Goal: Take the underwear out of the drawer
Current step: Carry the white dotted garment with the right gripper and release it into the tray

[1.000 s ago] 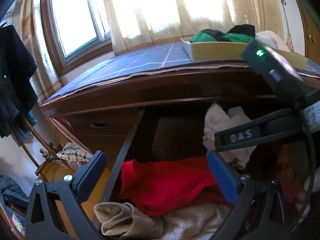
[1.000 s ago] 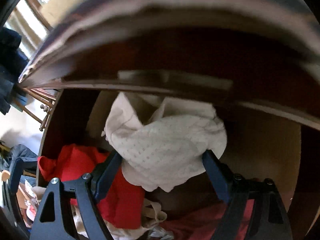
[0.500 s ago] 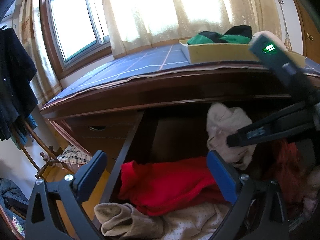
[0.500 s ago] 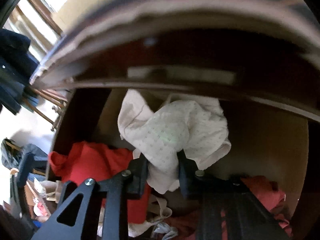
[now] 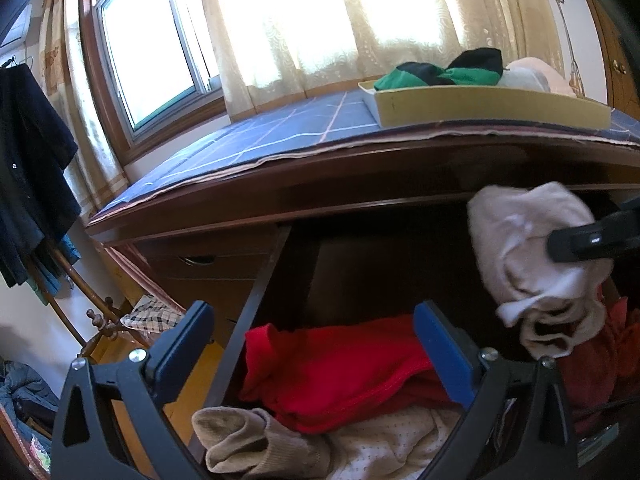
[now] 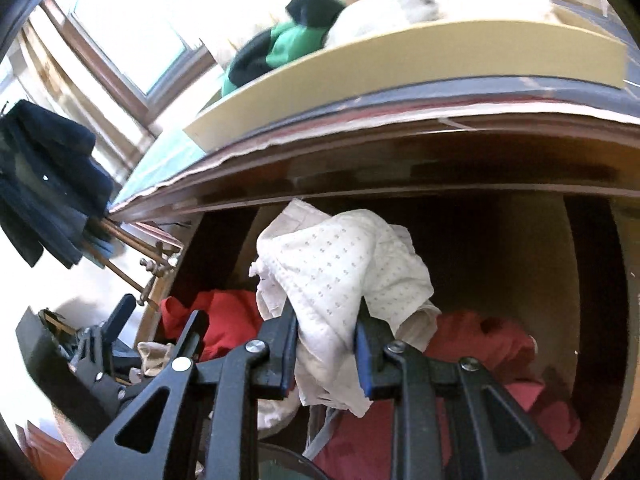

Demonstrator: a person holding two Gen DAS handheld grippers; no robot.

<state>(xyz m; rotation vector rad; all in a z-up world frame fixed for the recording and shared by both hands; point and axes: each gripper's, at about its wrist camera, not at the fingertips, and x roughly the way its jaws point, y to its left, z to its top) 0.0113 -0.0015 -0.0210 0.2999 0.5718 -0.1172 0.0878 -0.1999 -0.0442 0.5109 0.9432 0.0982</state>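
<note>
The white dotted underwear [image 6: 344, 268] is clamped between the pads of the right claw [image 6: 326, 354], whose jaws have just been closing on it; the bunched cloth is held above the open drawer [image 5: 256, 300], under the tabletop [image 5: 280, 136] edge. Red garments [image 6: 500, 344] are seen below and on both sides of that claw. The left claw [image 5: 312, 340] is held wide with nothing gripped, a red cloth [image 5: 340, 364] lying beyond its fingers.

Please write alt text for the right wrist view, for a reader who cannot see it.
The right gripper is shut on white dotted underwear, held above red clothes in the open drawer. A tray of clothes sits on top.
</note>
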